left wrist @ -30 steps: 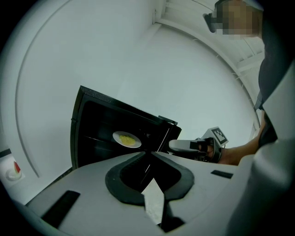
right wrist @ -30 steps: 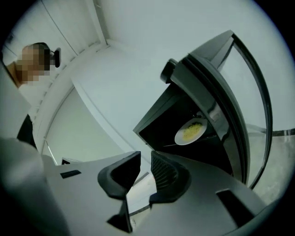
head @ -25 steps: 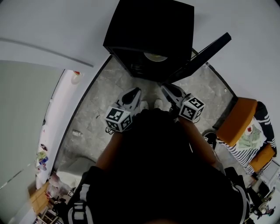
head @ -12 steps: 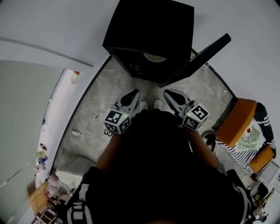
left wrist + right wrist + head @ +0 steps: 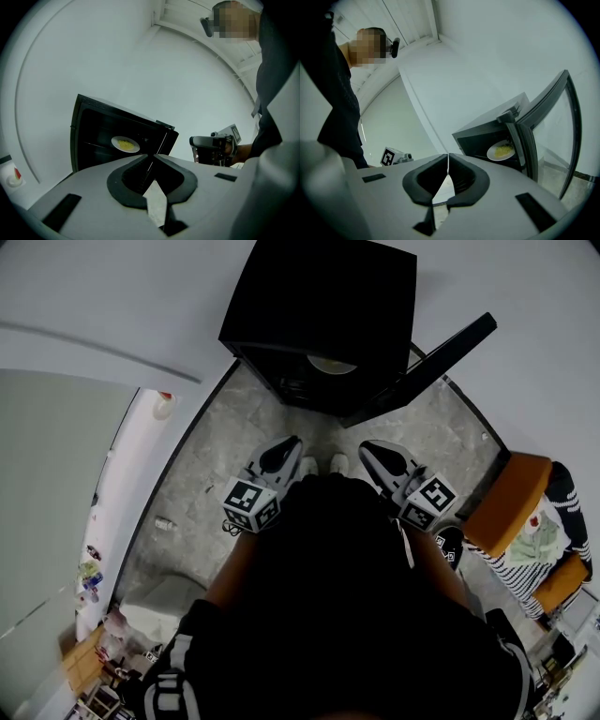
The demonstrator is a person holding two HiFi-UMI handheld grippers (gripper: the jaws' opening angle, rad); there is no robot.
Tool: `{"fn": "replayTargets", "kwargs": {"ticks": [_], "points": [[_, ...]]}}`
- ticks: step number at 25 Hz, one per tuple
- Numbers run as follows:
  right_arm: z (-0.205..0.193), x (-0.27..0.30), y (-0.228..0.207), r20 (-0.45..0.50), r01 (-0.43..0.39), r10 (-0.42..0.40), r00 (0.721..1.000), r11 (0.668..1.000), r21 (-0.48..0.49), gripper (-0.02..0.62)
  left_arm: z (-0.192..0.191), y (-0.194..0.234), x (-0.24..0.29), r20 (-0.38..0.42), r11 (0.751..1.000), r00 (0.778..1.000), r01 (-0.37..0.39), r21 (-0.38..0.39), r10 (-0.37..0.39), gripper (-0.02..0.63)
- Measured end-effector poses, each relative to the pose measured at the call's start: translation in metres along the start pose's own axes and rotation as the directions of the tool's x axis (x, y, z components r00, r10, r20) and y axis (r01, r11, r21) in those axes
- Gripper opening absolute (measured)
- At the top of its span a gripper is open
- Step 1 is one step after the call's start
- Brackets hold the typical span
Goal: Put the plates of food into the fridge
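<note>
The black fridge (image 5: pixel 319 315) stands on the floor ahead of me with its glass door (image 5: pixel 427 357) swung open to the right. One white plate of yellow food (image 5: pixel 333 364) sits on a shelf inside; it also shows as the plate (image 5: pixel 125 144) in the left gripper view and the plate (image 5: pixel 502 151) in the right gripper view. My left gripper (image 5: pixel 287 448) and right gripper (image 5: pixel 371 451) are held side by side in front of the fridge, short of its opening. The left gripper (image 5: pixel 152 157) has its jaws together with nothing between them, and so does the right gripper (image 5: pixel 448 157).
The open door (image 5: pixel 553 131) juts out on the right, close to the right gripper. An orange chair (image 5: pixel 511 498) with a person in striped clothes is at the right. A white counter (image 5: pixel 122 493) with small items runs along the left. Grey stone floor (image 5: pixel 211 465) lies around me.
The right gripper has drawn back from the fridge door toward me and to the right, rolling a little. The left gripper has stayed almost where it was.
</note>
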State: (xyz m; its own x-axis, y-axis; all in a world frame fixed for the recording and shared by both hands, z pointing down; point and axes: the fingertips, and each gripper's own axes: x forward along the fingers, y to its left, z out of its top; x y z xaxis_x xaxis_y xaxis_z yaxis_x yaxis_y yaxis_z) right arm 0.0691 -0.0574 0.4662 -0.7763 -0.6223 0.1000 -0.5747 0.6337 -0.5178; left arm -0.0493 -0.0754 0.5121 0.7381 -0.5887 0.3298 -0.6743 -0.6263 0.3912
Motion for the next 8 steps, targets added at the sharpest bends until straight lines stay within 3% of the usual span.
{"fn": "replayTargets", "kwargs": {"ticks": [8], "points": [[0.0019, -0.0053, -0.0064, 0.01, 0.007, -0.007, 1.0, 1.0, 0.023, 0.03, 0.0006, -0.0032, 0.006, 0.001, 1.0, 1.0, -0.007, -0.008, 0.007, 0.038]]}}
